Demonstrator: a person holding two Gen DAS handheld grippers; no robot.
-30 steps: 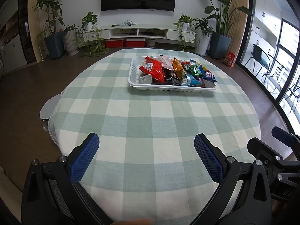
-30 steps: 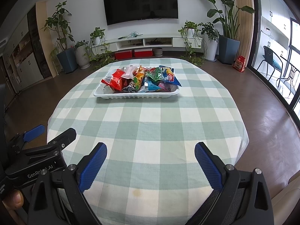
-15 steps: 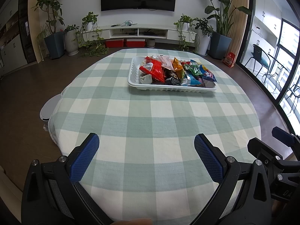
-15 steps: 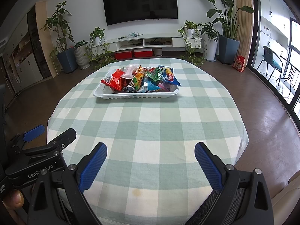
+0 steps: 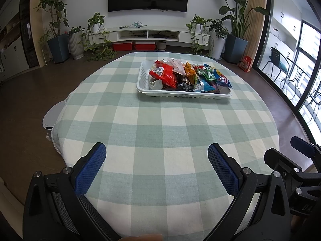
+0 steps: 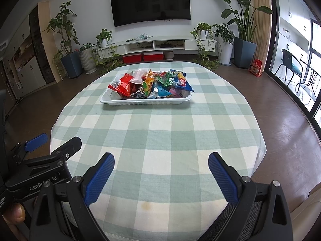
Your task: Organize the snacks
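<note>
A round table under a green-checked cloth (image 5: 160,120) carries a white tray (image 5: 180,95) heaped with snack packets (image 6: 152,84), far from both grippers. The left gripper (image 5: 156,156) and right gripper (image 6: 161,164) gape empty. The packets look light, crinkly and probably slippery; pinch a sealed edge.

Wall television (image 6: 151,4), potted plants (image 6: 243,26), white media console (image 6: 160,43), red boxes (image 6: 142,57), checked tablecloth (image 6: 160,140)
</note>
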